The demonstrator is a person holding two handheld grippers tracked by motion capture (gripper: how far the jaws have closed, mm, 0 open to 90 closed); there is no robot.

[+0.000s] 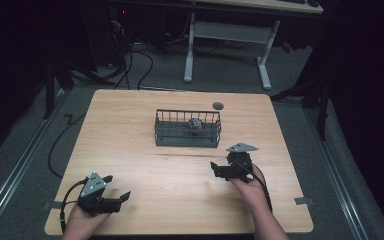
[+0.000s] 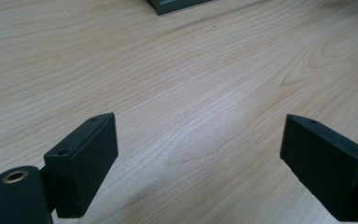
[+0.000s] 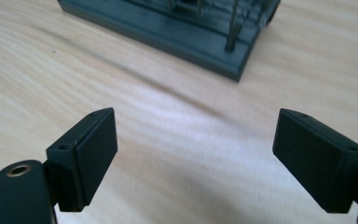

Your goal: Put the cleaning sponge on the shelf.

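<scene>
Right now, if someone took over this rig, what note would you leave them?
Left gripper: jaws wide open, empty, low over the near left of the table.
Right gripper: jaws wide open, empty, near the table's middle, just short of the wire basket.
A small dark speckled ball lies inside the basket, toward its right side.
Done: nothing is held; the ball is in the basket.
Left: probably reaching in with the right gripper, which is closer, if the ball has to come out.

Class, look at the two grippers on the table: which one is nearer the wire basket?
The right gripper. It sits just in front of the basket, near its right corner, while the left gripper rests far back by the table's near edge.
</scene>
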